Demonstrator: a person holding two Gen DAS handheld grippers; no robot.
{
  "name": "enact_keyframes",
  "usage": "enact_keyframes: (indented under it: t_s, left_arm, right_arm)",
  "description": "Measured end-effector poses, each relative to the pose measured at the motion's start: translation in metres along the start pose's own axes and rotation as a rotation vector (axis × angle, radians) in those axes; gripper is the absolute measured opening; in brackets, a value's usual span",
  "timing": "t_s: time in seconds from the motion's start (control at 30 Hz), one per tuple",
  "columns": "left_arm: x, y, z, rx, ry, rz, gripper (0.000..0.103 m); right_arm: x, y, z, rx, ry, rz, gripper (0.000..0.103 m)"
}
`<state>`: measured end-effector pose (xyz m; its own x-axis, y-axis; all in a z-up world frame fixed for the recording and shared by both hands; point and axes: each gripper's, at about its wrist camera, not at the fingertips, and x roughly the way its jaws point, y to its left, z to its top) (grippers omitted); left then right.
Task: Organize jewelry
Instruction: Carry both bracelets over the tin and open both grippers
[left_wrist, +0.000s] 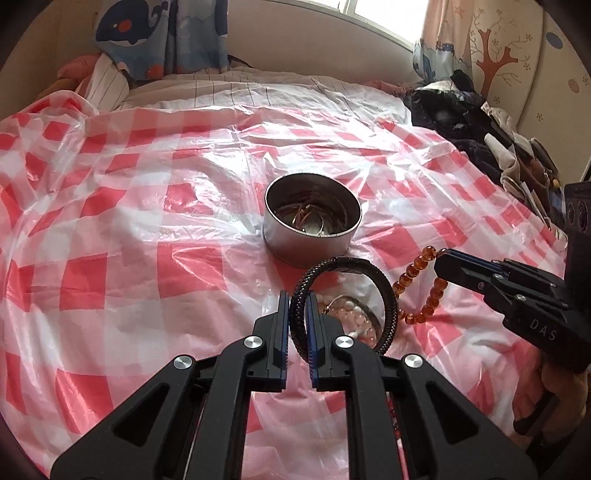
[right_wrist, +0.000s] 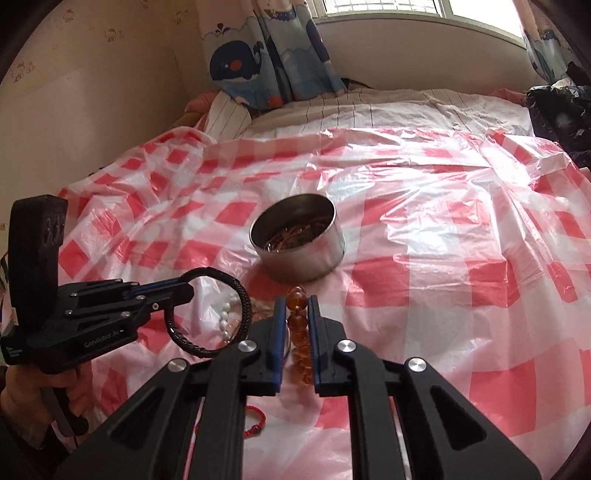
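Observation:
A round metal tin (left_wrist: 312, 236) with several pieces of jewelry inside stands on the red-and-white checked plastic sheet (left_wrist: 110, 229); it also shows in the right wrist view (right_wrist: 306, 254). My left gripper (left_wrist: 297, 306) is shut on a black braided bracelet (left_wrist: 388, 295), held just in front of the tin; this bracelet also shows in the right wrist view (right_wrist: 245, 302). My right gripper (right_wrist: 297, 306) is shut on an amber bead bracelet (right_wrist: 297, 321), seen hanging in the left wrist view (left_wrist: 413, 288). A pearl bracelet (left_wrist: 351, 314) lies beneath.
A red cord bracelet (right_wrist: 256, 421) lies on the sheet near me. A pile of dark clothes and bags (left_wrist: 480, 125) sits at the right edge of the bed. Whale-print curtains (right_wrist: 266, 55) hang at the back by the window.

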<state>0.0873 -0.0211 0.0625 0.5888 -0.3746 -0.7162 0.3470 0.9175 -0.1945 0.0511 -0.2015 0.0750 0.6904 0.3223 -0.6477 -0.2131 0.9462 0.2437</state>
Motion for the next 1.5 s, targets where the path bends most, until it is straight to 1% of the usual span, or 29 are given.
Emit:
enact_keyframes:
  t_s: [0.17, 0.27, 0.5, 0.57, 0.67, 0.73, 0.77, 0.8, 0.83, 0.87, 0.9, 0.93, 0.97, 1.03, 1.13, 1.2, 1.33, 1.43, 1.5]
  left_arm:
    - [-0.002, -0.004, 0.021, -0.031, -0.044, -0.002, 0.008]
    - [0.0, -0.007, 0.032, -0.03, -0.06, 0.007, 0.008]
    - [0.014, -0.004, 0.047, -0.054, -0.067, 0.021, 0.008]
    - [0.019, -0.004, 0.051, -0.065, -0.076, 0.022, 0.008]
    - [0.024, -0.004, 0.062, -0.073, -0.113, 0.029, 0.008]
    - [0.032, -0.002, 0.071, -0.098, -0.128, 0.001, 0.008]
    - [0.039, -0.001, 0.074, -0.101, -0.12, -0.007, 0.008]
    - [0.047, 0.0, 0.077, -0.102, -0.101, -0.008, 0.012]
    - [0.056, 0.001, 0.079, -0.106, -0.075, -0.009, 0.017]
    - [0.063, 0.002, 0.079, -0.109, -0.048, 0.001, 0.031]
    - [0.068, 0.004, 0.077, -0.109, -0.023, 0.025, 0.035]
    - [0.07, 0.007, 0.074, -0.121, -0.021, 0.021, 0.035]
    - [0.07, 0.01, 0.072, -0.134, -0.018, 0.023, 0.036]
    - [0.066, 0.016, 0.069, -0.153, -0.02, 0.034, 0.036]
    - [0.051, 0.017, 0.062, -0.14, -0.021, 0.048, 0.037]
    - [0.04, 0.018, 0.055, -0.128, -0.014, 0.053, 0.038]
    - [0.023, 0.007, 0.033, -0.068, 0.022, 0.051, 0.038]
    - [0.02, -0.004, 0.012, -0.011, 0.063, 0.042, 0.038]
    - [0.024, -0.013, 0.003, 0.021, 0.096, 0.032, 0.038]
  right_arm:
    - [0.002, 0.007, 0.024, 0.011, -0.036, 0.046, 0.012]
    - [0.007, 0.008, 0.036, 0.012, -0.045, 0.068, 0.012]
    - [0.019, 0.006, 0.045, 0.024, -0.072, 0.106, 0.012]
    - [0.021, 0.009, 0.051, 0.012, -0.096, 0.122, 0.012]
    - [0.023, 0.016, 0.064, -0.013, -0.147, 0.137, 0.012]
    - [0.027, 0.016, 0.075, -0.019, -0.183, 0.14, 0.013]
    - [0.032, 0.015, 0.079, -0.022, -0.19, 0.137, 0.013]
    - [0.04, 0.013, 0.083, -0.024, -0.173, 0.127, 0.013]
    - [0.052, 0.011, 0.086, -0.022, -0.127, 0.107, 0.013]
    - [0.065, 0.007, 0.087, -0.012, -0.076, 0.094, 0.018]
    - [0.074, -0.001, 0.086, 0.018, -0.045, 0.082, 0.035]
    - [0.077, -0.008, 0.083, 0.04, -0.03, 0.067, 0.047]
    - [0.078, -0.014, 0.08, 0.061, -0.017, 0.066, 0.047]
    - [0.071, -0.017, 0.079, 0.075, -0.029, 0.064, 0.047]
    - [0.057, -0.019, 0.07, 0.087, -0.018, 0.054, 0.047]
    - [0.05, -0.021, 0.055, 0.102, 0.022, 0.054, 0.047]
    - [0.032, -0.016, 0.011, 0.092, 0.108, 0.051, 0.046]
    - [0.024, -0.01, -0.02, 0.078, 0.159, 0.053, 0.045]
    - [0.027, -0.005, -0.03, 0.073, 0.199, 0.084, 0.045]
